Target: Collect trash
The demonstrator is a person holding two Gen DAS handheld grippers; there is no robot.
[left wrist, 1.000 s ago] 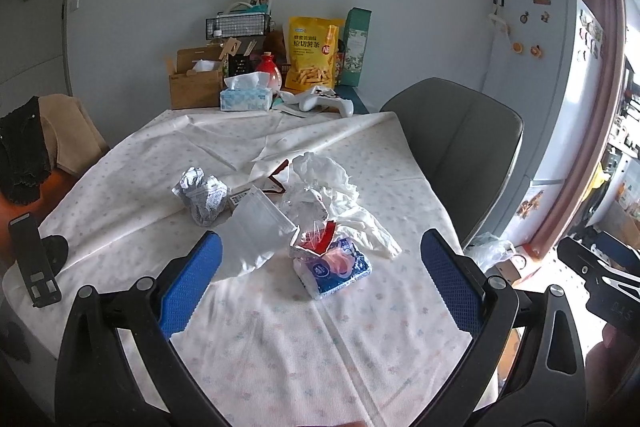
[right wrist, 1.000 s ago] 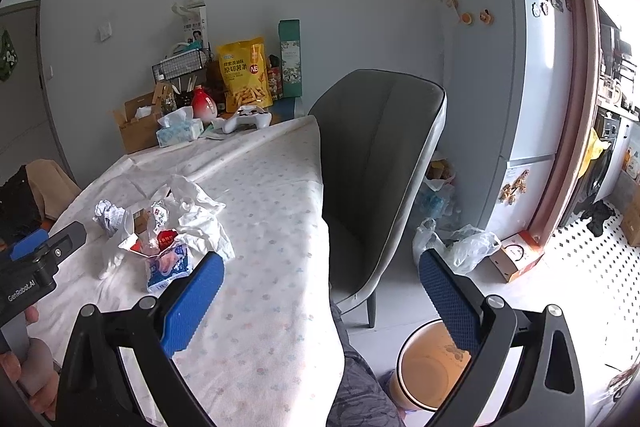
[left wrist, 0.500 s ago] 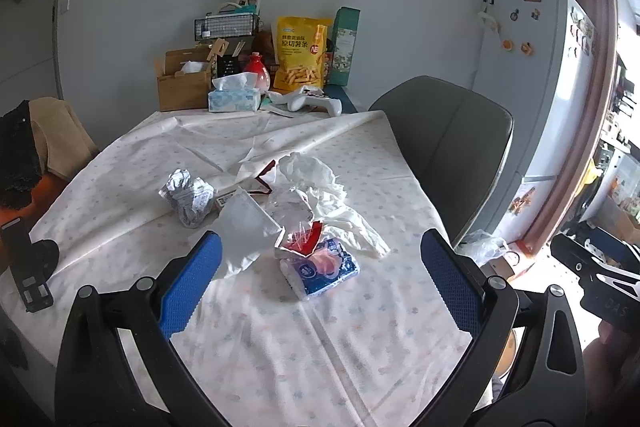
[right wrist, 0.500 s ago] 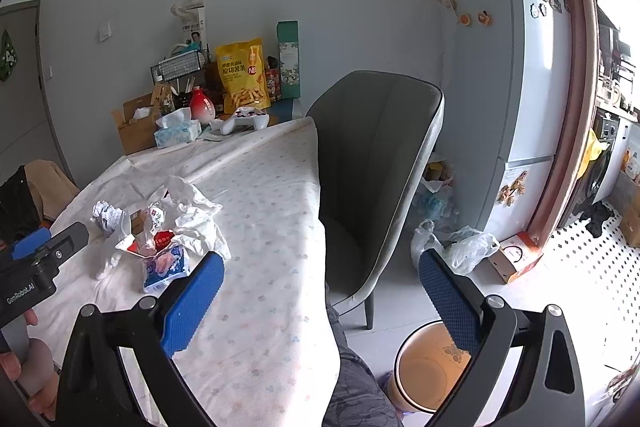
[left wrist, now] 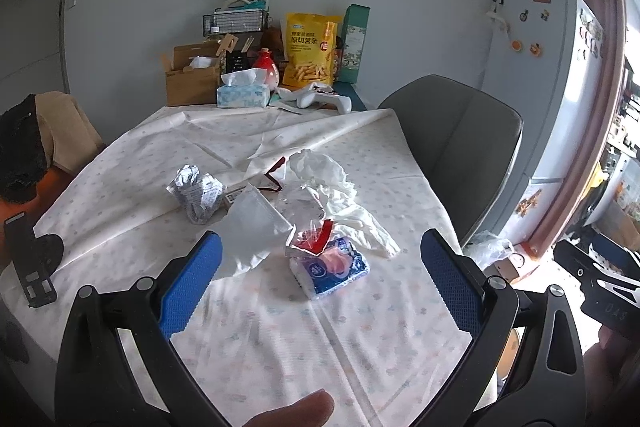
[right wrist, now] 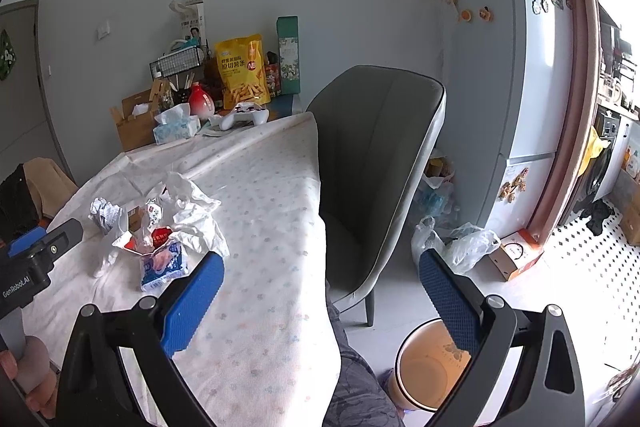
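A heap of trash lies mid-table: a blue tissue pack point(left wrist: 330, 267) point(right wrist: 163, 265) with a red wrapper point(left wrist: 316, 239) on it, crumpled white paper point(left wrist: 332, 183) point(right wrist: 192, 207), a clear plastic bag point(left wrist: 250, 227), and a crumpled foil ball point(left wrist: 196, 191) point(right wrist: 105, 213). My left gripper point(left wrist: 320, 283) hovers open above the table just short of the tissue pack, holding nothing. My right gripper point(right wrist: 322, 303) is open and empty at the table's right edge, over a person's knee. A beige waste bin point(right wrist: 430, 367) stands on the floor below it.
A grey chair point(right wrist: 380, 163) stands at the table's right side. Boxes, a tissue box point(left wrist: 243, 93), a yellow snack bag point(left wrist: 308, 49) and a white game controller point(left wrist: 324, 99) crowd the far end. A black phone stand point(left wrist: 30, 267) sits at the left edge. A fridge point(right wrist: 516, 67) and plastic bags point(right wrist: 464, 243) lie beyond.
The left gripper has drawn slightly nearer the trash heap, which now sits a little lower and larger in its view. The right gripper has barely moved. Both stay open.
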